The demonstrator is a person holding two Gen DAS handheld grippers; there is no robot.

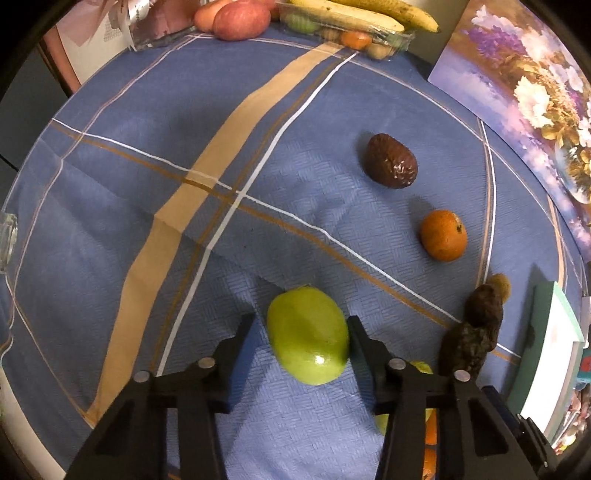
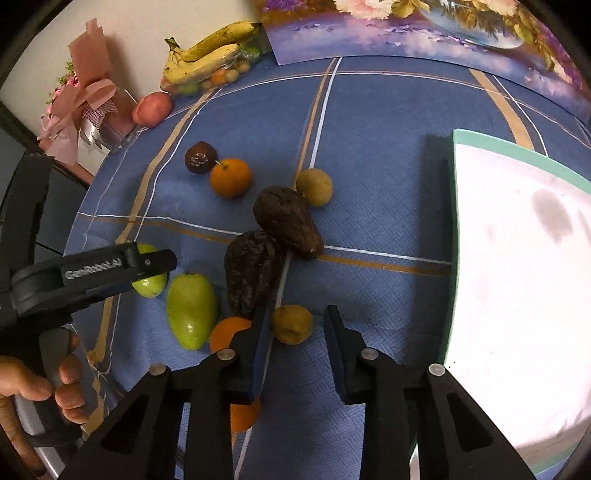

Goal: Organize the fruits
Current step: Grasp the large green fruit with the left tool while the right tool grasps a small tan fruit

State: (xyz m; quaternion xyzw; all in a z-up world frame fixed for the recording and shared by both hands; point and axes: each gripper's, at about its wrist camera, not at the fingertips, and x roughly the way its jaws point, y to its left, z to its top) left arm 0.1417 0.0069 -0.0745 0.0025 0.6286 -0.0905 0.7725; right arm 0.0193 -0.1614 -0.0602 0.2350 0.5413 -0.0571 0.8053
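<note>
My left gripper (image 1: 303, 325) is open with a green mango (image 1: 308, 334) between its fingers; the right finger (image 1: 360, 339) touches it and the left one stands off. It also shows in the right wrist view (image 2: 155, 264) around that mango (image 2: 149, 286). A second green mango (image 2: 190, 310) lies beside it. Two dark avocados (image 2: 288, 221) (image 2: 251, 273), two oranges (image 2: 231, 177) (image 2: 231, 332), two yellow-brown fruits (image 2: 314, 186) (image 2: 291, 324) and a dark round fruit (image 2: 199, 157) lie on the blue cloth. My right gripper (image 2: 299, 325) is open and empty above the near yellow-brown fruit.
A white board with a green rim (image 2: 517, 258) lies at the right. Bananas on a clear tray of small fruits (image 2: 210, 55), a red apple (image 2: 153, 109) and a pink bouquet (image 2: 85, 107) stand at the far edge. A flower print (image 2: 424, 26) lies at the back.
</note>
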